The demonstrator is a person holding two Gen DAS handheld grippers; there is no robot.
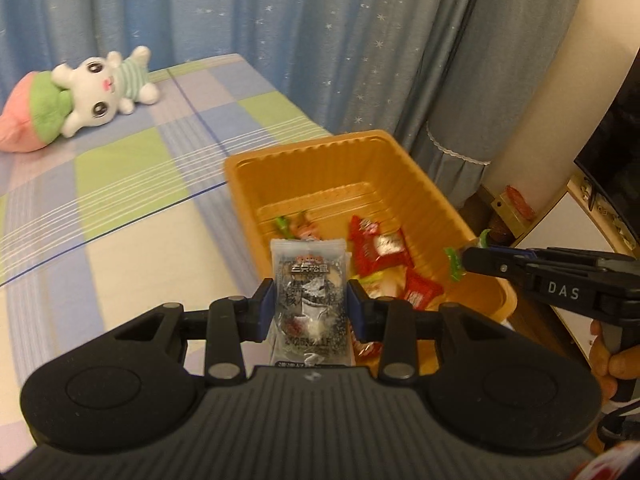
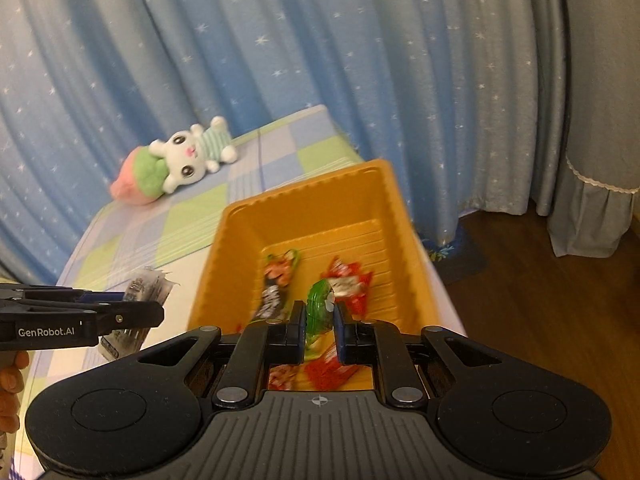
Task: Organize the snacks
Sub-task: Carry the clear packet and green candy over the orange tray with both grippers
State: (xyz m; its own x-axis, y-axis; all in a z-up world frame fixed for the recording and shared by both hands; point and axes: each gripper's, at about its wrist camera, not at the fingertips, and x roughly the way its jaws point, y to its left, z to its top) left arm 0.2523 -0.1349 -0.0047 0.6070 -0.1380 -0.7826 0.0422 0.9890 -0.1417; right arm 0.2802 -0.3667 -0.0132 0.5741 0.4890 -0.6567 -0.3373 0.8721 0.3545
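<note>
Between the left gripper (image 1: 311, 304) pads, low centre of the left wrist view, sits a clear speckled snack packet (image 1: 307, 280), pinched upright. Right gripper (image 2: 319, 322), low centre of its own view, jaws nearly together, nipping a green-wrapped candy (image 2: 319, 302). Both hang over the near end of the orange tray (image 1: 404, 160), which holds red and mixed wrappers (image 1: 374, 246). Tray rests on a checked bedsheet (image 1: 120, 184). Plush rabbit (image 1: 108, 88) lies upper left, blue starred curtain (image 2: 320, 60) behind.
</note>
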